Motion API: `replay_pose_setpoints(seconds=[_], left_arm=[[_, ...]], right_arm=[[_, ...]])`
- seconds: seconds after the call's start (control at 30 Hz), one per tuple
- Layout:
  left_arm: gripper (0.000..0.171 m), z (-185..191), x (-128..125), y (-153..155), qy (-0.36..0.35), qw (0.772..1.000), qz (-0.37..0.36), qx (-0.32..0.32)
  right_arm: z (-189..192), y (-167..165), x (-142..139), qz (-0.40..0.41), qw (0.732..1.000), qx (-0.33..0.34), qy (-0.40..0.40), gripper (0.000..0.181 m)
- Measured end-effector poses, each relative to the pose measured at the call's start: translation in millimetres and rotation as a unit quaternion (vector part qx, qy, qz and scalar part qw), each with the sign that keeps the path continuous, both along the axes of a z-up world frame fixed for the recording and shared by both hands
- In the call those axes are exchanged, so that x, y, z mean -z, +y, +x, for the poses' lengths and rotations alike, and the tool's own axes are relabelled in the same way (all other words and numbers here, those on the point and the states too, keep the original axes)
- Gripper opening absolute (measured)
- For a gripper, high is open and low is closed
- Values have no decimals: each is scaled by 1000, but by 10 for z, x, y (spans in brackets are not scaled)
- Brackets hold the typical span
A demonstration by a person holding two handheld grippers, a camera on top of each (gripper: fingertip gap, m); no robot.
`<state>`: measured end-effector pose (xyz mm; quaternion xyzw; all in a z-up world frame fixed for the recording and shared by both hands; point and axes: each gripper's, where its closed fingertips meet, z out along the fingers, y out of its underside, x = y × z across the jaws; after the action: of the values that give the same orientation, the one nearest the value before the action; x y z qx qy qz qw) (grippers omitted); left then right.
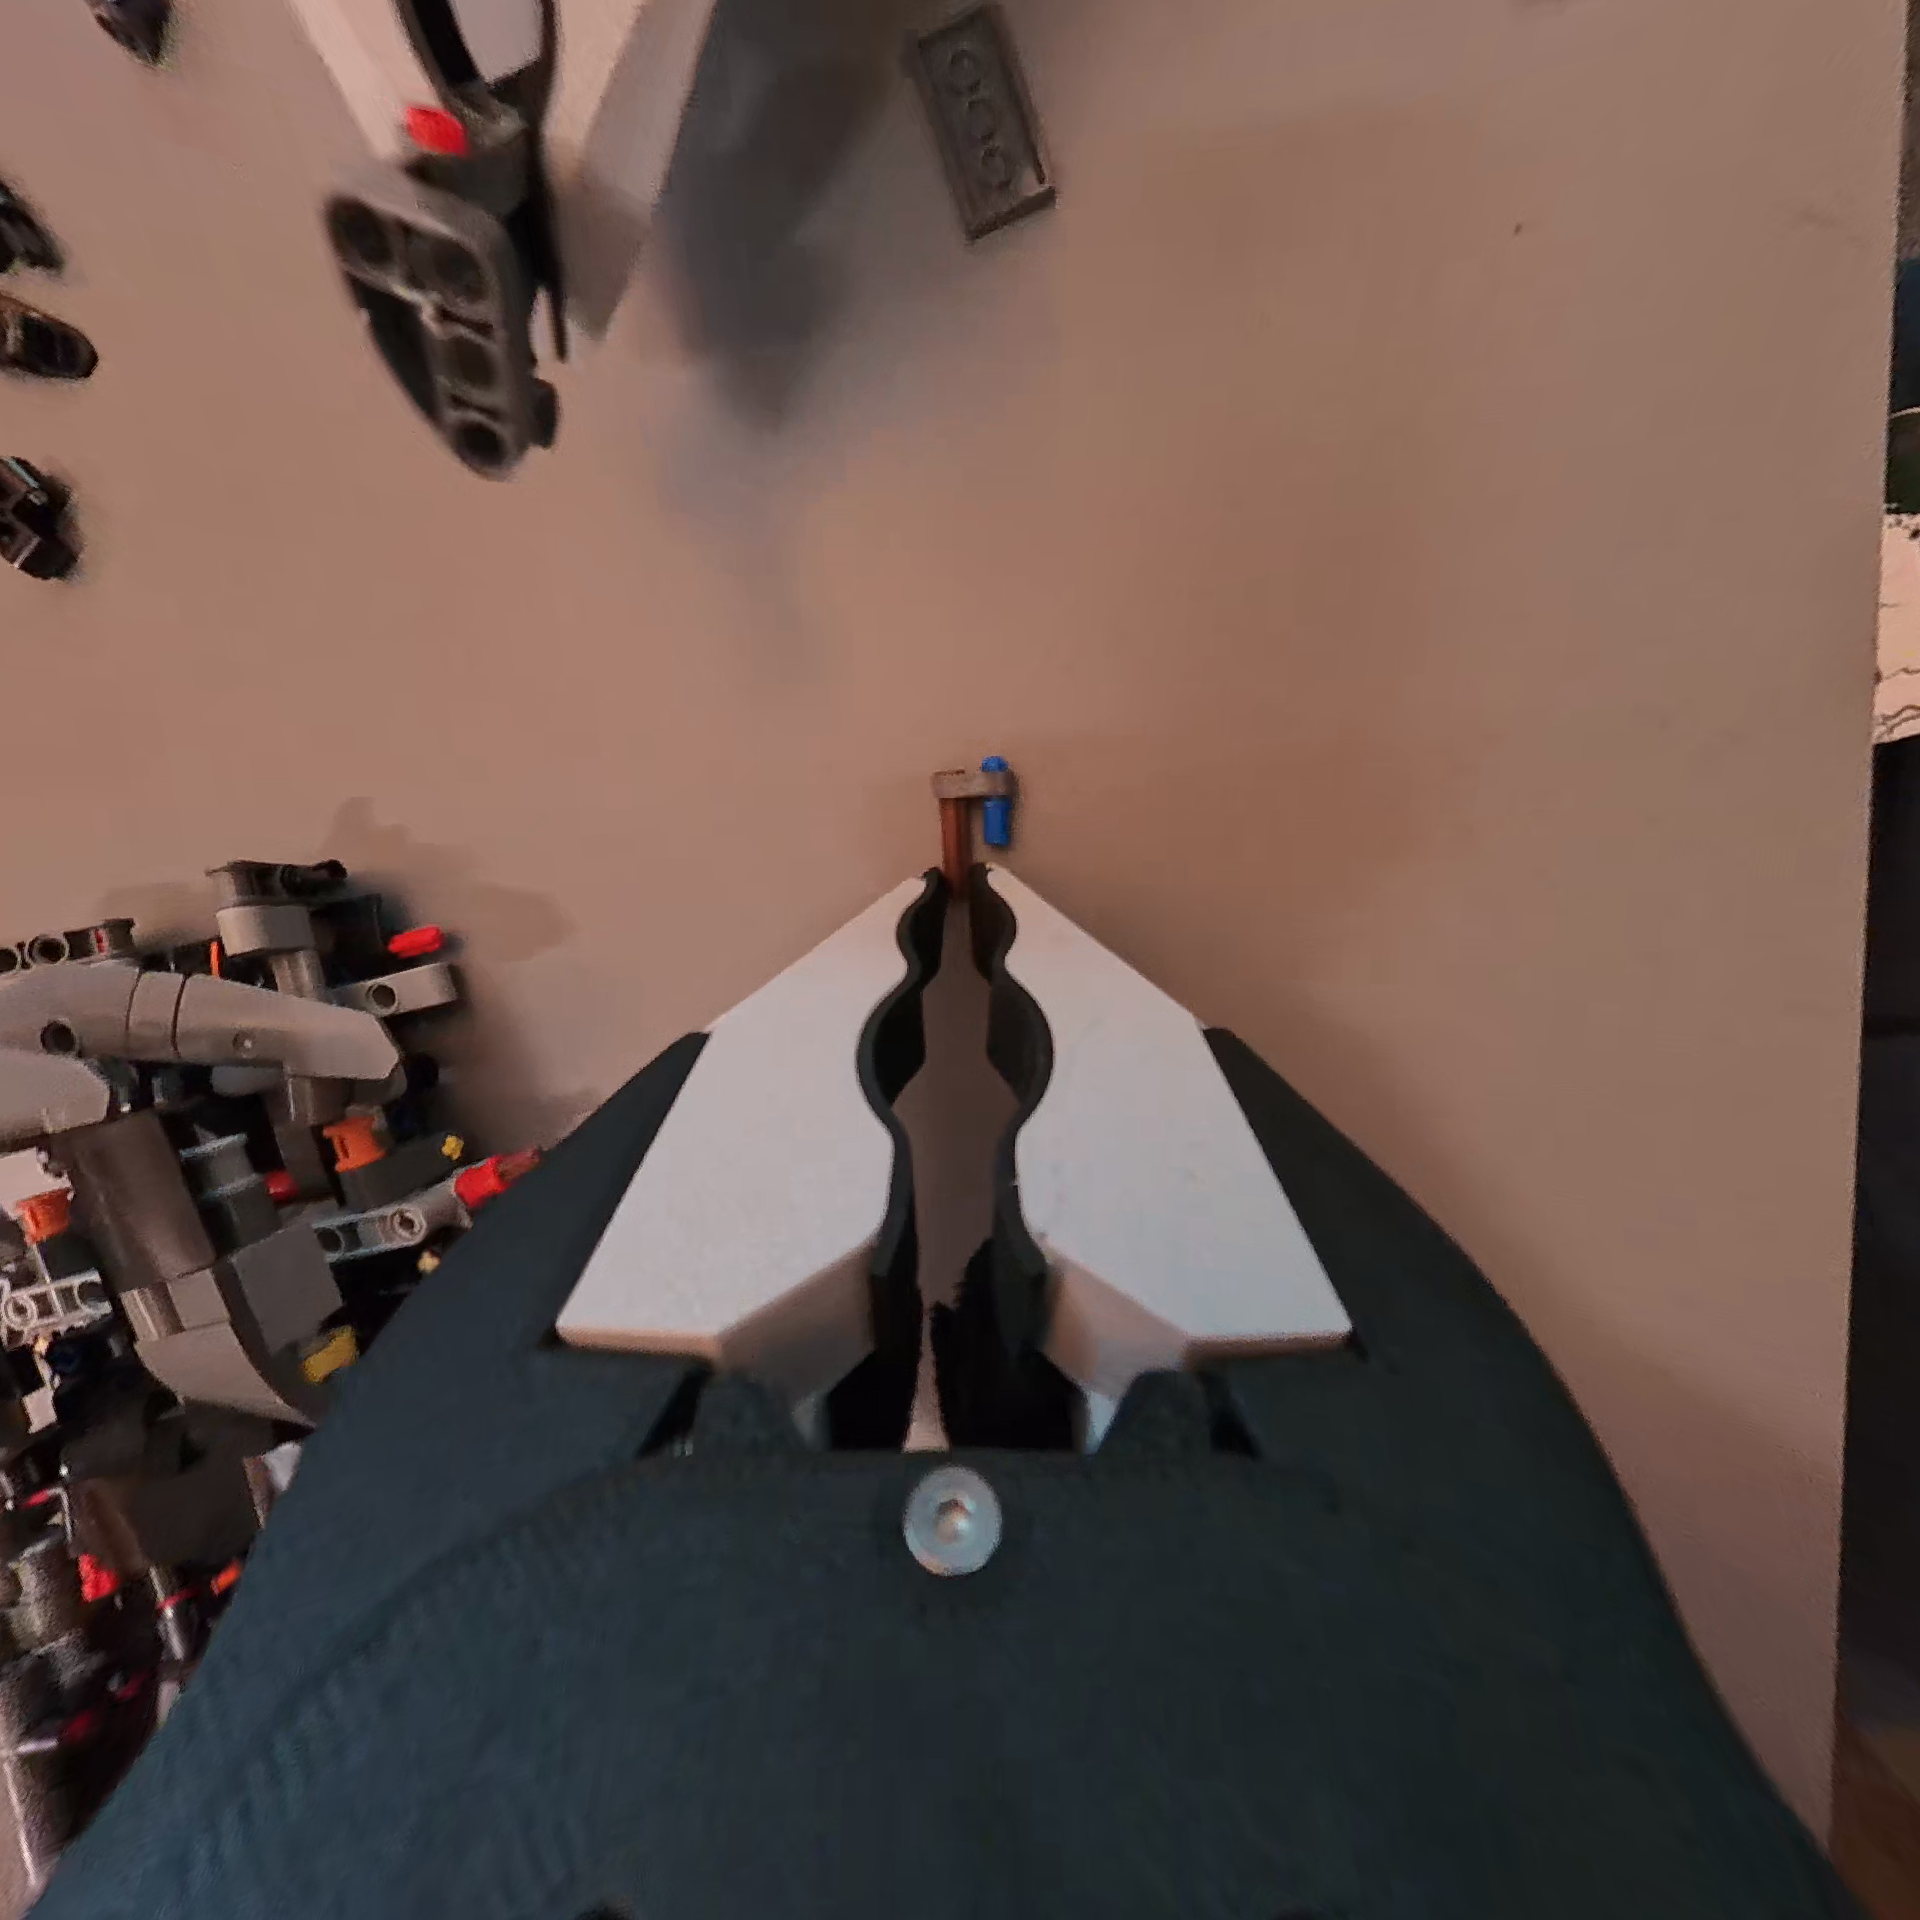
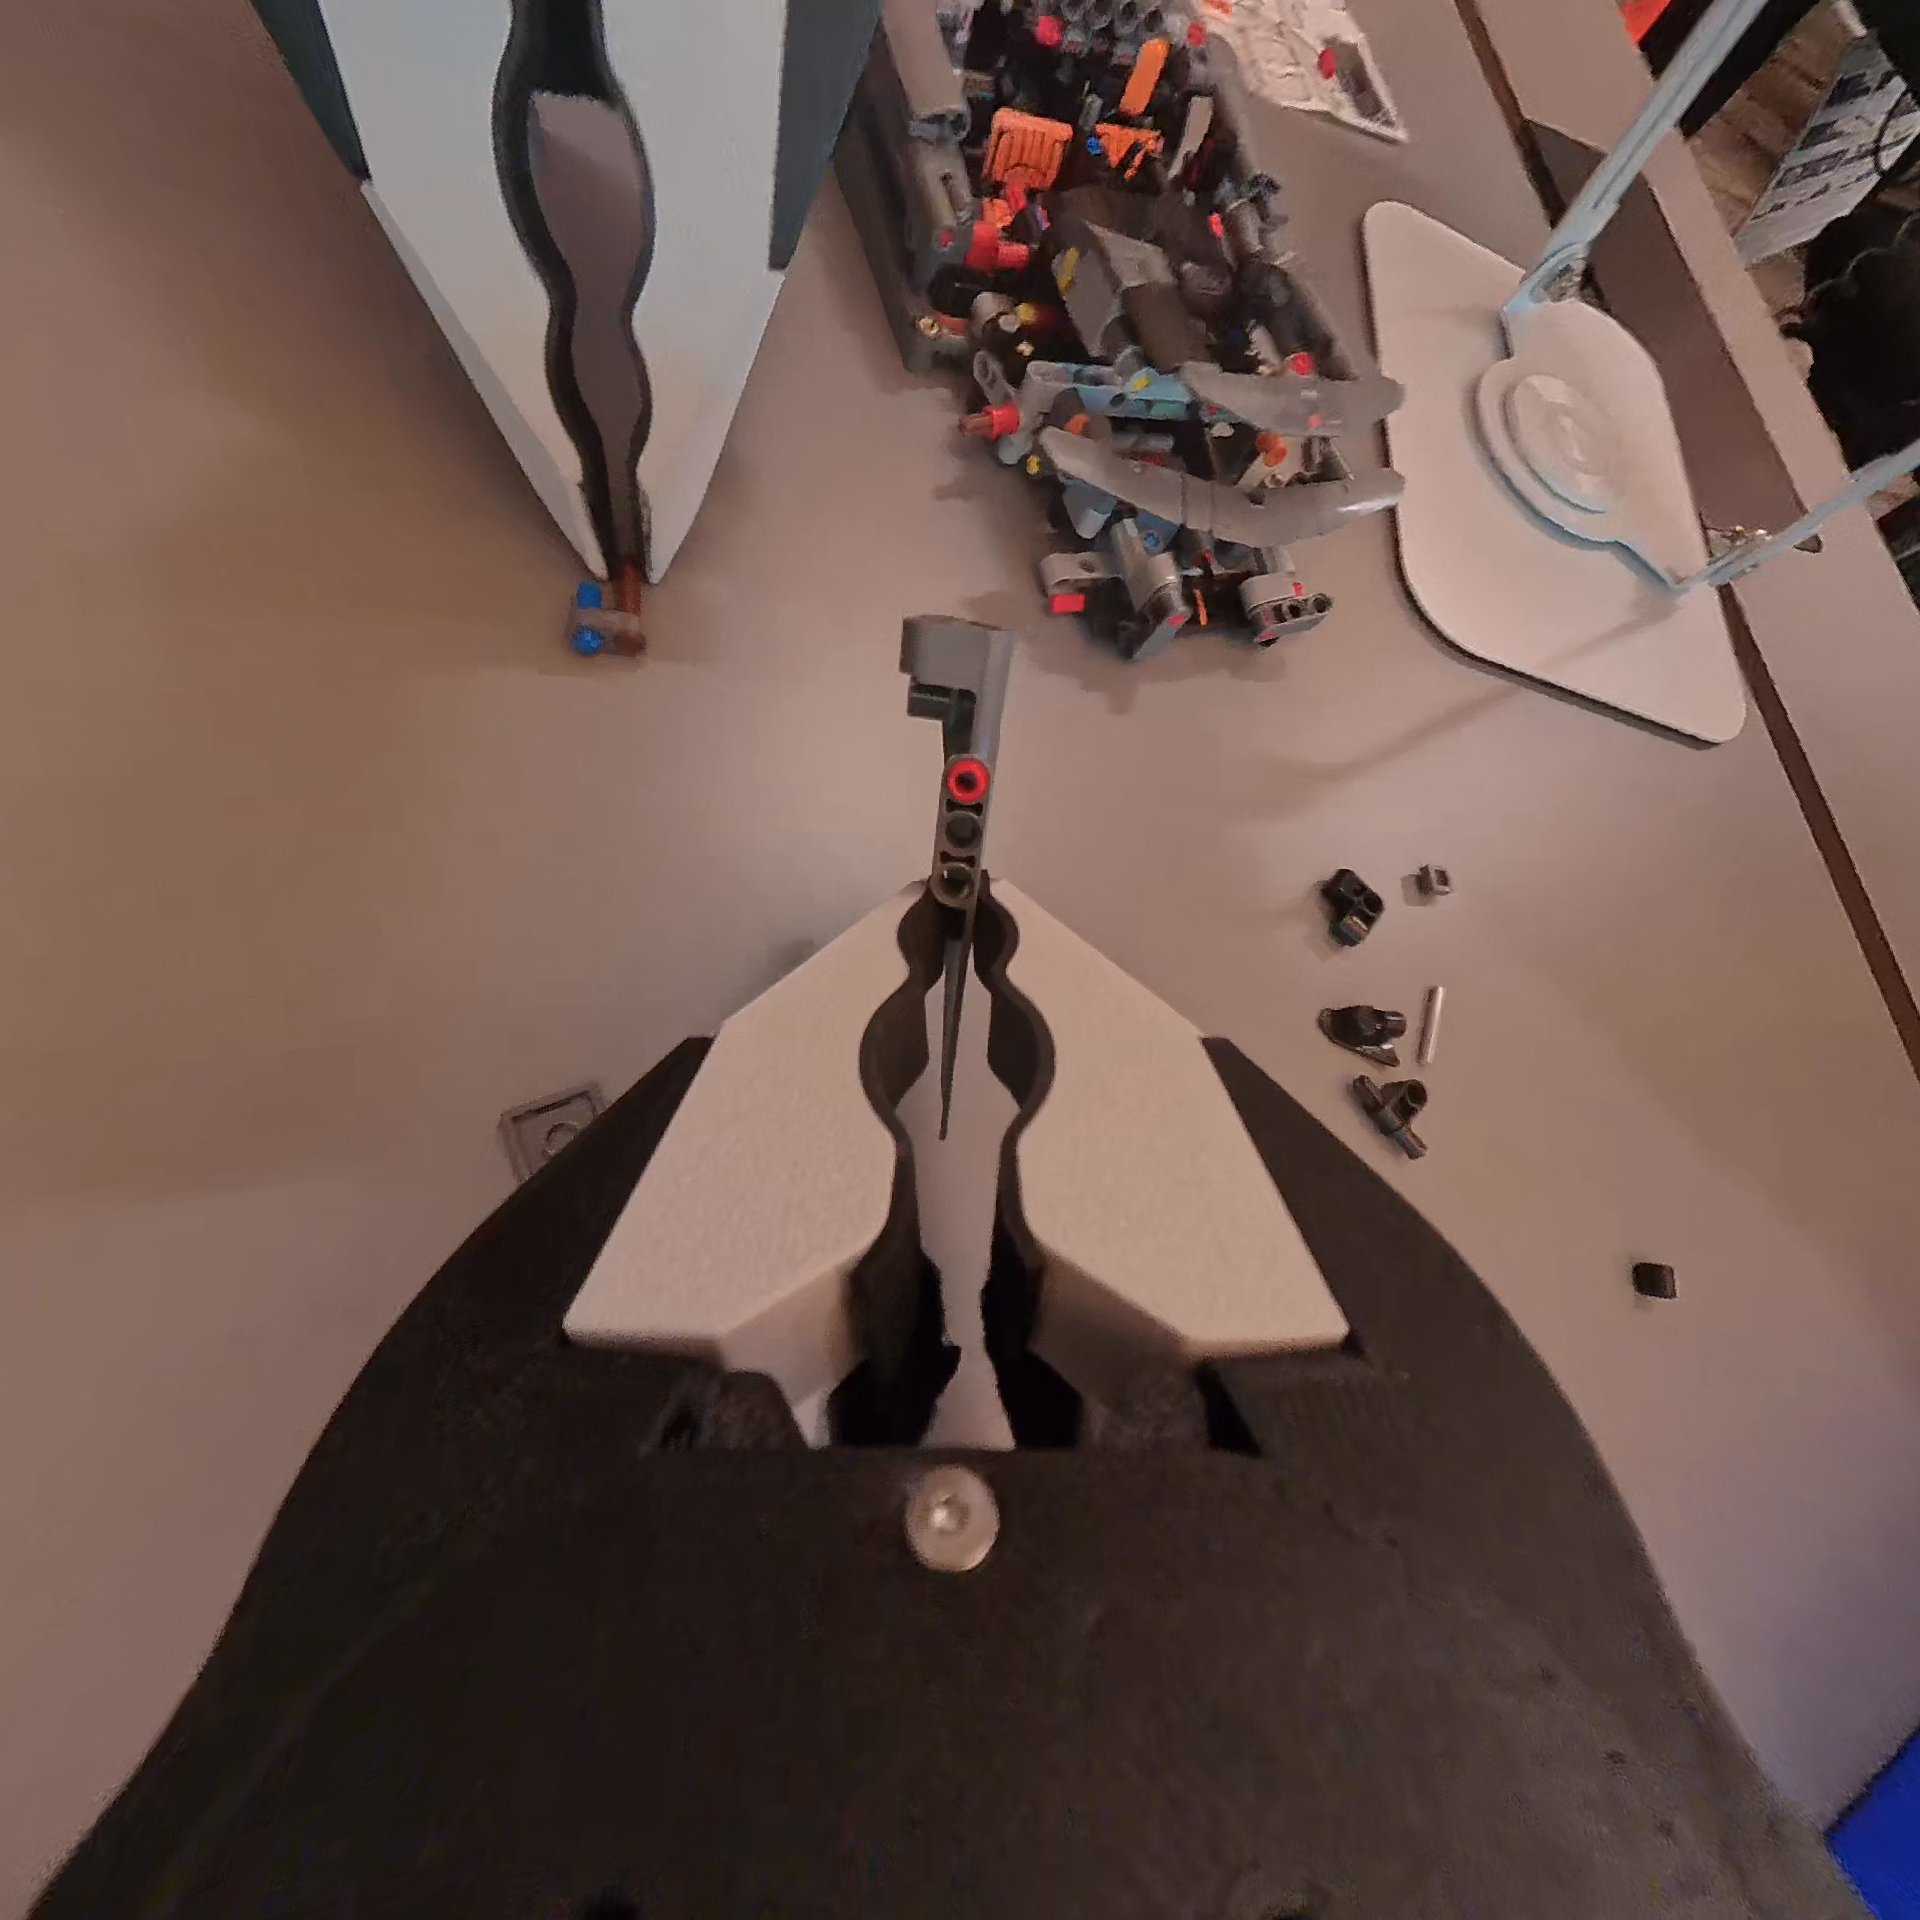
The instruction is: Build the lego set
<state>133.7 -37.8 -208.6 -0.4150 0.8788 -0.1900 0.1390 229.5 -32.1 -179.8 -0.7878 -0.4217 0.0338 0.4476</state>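
Beige and matte, the bench [image 2: 364, 831] carries everything, and the biggest thing on it is the half-built lego model [image 2: 1132, 343], a crowded mass of grey curved panels, black beams and orange and red pins lying at the far side, just beside a pale flat lamp base [image 2: 1621, 582] with a light blue arm rising from it. In the left wrist view the same model [image 1: 197, 1122] sits at the lower left.

Next in size are the two tools. The right gripper [image 2: 961, 883] has its white fingers pressed together on a dark grey beam assembly [image 2: 961, 748], a slim strip with a red ring in one hole and a lighter grey block at its far tip; it is held above the bench, pointing away. The left gripper [image 1: 961, 873] is clamped on a brown axle [image 1: 951, 847] that carries a small grey connector with a blue pin [image 1: 995, 816] at its end; from the right wrist view this little piece hangs close to the bench surface, well apart from the beam.

A grey studded plate [image 1: 982, 135] lies flat on the bench, near the right gripper's body.

Smallest are the loose parts to the right: three black connectors [image 2: 1351, 904], a thin grey pin [image 2: 1432, 1023], a tiny grey piece [image 2: 1429, 883] and a lone black cube [image 2: 1654, 1280].
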Motion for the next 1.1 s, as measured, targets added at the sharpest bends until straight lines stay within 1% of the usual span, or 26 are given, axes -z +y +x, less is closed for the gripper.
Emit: replay_pose_setpoints(seconds=[0.1,0.23,0.33,0.43,0.5,0.63,0.73,0.8,0.9,1.0,1.1], left_arm=[[2,-1,-3,4,-12,1000,0,-12],[2,-80,-13,15,-17,1000,-1,-24],[3,-101,-102,41,-41,998,-27,-43],[3,-70,-245,63,-77,993,-61,-62],[3,-36,-348,58,-100,989,-86,-70],[3,52,-487,37,-131,980,-128,-76],[3,160,-640,-9,-166,969,-167,-76],[3,257,-783,-28,-200,956,-199,-79],[2,406,-1025,-59,-249,929,-262,-83],[3,554,-1265,-82,-290,890,-339,-93],[3,694,-1462,-96,-319,843,-420,-104]], right_arm=[[-78,-29,78,-6,999,-18,-29,2],[-102,-41,227,-19,996,-24,-82,2],[-171,-55,242,-15,995,-37,-93,2],[-215,-77,241,-13,994,-48,-100,2],[-255,-107,240,-16,993,-57,-99,3],[-339,-170,208,-25,994,-77,-74,12],[-359,-159,65,-8,996,-76,-36,17],[-329,-127,-57,6,998,-62,-5,20],[-227,-36,-266,39,998,-27,43,23],[-180,8,-589,99,990,-8,104,27],[-107,22,-815,150,980,12,127,30]])
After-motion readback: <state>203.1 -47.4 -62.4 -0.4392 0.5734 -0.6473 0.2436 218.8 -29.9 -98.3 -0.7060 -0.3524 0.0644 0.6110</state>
